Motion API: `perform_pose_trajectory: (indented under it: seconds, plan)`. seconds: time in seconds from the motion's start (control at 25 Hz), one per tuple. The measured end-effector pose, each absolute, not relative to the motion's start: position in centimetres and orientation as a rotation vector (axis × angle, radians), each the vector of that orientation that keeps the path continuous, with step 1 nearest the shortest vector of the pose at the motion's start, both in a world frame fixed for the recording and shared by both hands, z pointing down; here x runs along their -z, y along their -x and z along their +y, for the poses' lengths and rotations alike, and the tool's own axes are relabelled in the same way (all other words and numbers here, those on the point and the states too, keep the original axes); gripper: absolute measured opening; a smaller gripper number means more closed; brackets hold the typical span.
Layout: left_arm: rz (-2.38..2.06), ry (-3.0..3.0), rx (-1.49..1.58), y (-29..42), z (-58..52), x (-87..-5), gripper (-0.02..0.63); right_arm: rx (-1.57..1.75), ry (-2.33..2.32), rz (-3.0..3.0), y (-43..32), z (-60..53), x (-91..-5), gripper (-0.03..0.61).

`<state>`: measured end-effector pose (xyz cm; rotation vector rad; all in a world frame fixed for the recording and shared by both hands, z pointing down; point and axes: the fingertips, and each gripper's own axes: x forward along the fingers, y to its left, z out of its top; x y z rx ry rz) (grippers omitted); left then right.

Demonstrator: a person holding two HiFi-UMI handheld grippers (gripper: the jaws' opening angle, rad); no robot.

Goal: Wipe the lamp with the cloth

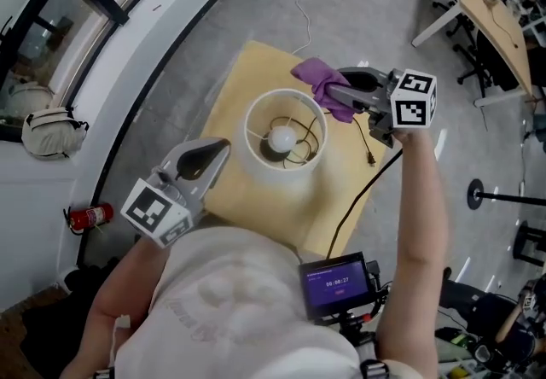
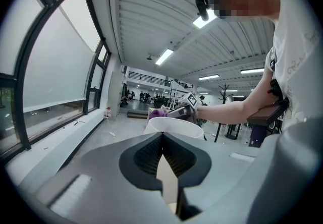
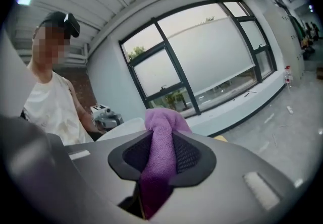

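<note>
A lamp with a round white shade (image 1: 256, 117) and a bare bulb (image 1: 281, 140) stands on a tan table (image 1: 247, 70). My right gripper (image 1: 331, 94) hovers at the shade's far right rim, shut on a purple cloth (image 1: 314, 77). In the right gripper view the cloth (image 3: 162, 152) is bunched between the jaws of the right gripper (image 3: 161, 137), with the shade (image 3: 126, 128) just behind it. My left gripper (image 1: 223, 145) sits near the shade's left side, apart from it, jaws together and empty. The left gripper view shows that gripper (image 2: 162, 134) pointing at the shade (image 2: 174, 126).
The lamp's black cord (image 1: 358, 198) runs off the table's right edge. A white cable (image 1: 303, 2) lies on the floor beyond. A fire extinguisher (image 1: 90, 217) and a pale bag (image 1: 51, 131) sit by the curved window ledge at left. Desks (image 1: 486, 10) stand at far right.
</note>
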<state>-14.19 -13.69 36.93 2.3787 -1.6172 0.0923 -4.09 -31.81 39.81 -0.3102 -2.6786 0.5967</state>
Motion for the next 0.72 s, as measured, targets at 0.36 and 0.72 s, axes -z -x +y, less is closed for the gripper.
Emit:
perform_pose_trajectory:
  seconds: [0.36, 0.72]
  plan:
    - [-1.638, -2.389, -0.120, 11.7, -13.5, -36.0, 0.000, -0.846, 0.323, -2.712, 0.6, -29.4, -43.3, 0.117]
    - [-1.677, -2.359, -0.132, 11.4, -11.7, -36.0, 0.000, -1.095, 0.014, -2.549, -2.8, -29.2, -54.1, 0.115]
